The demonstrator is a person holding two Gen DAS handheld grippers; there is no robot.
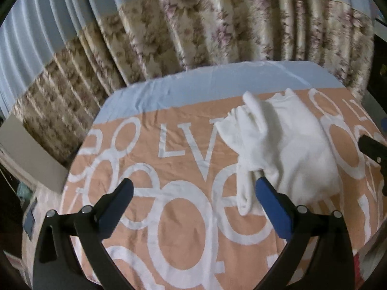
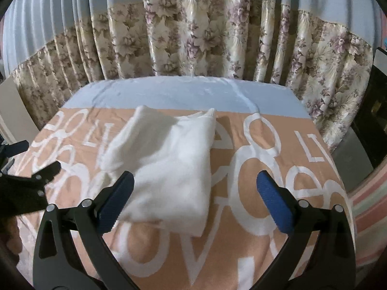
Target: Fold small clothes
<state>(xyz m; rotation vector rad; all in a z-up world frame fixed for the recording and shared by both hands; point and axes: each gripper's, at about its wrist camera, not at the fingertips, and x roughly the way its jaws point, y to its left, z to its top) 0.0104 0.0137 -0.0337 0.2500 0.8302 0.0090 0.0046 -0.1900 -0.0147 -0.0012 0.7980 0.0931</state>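
A small white garment [image 1: 285,145] lies partly folded on the peach cloth with white letters [image 1: 179,159]. It also shows in the right wrist view [image 2: 171,164], its right edge folded straight, its left part bunched. My left gripper [image 1: 193,188] is open, its right finger touching the garment's left sleeve edge. My right gripper [image 2: 193,183] is open above the garment's near edge, its left finger over the cloth. The left gripper shows at the left edge of the right wrist view [image 2: 31,169]. The right gripper's tip shows at the right edge of the left wrist view [image 1: 372,147].
The table [image 2: 169,91] has a pale blue cover at the back. A flowered curtain [image 2: 193,36] hangs close behind it. A beige box [image 1: 26,152] stands left of the table. Dark furniture [image 2: 377,106] stands at the right.
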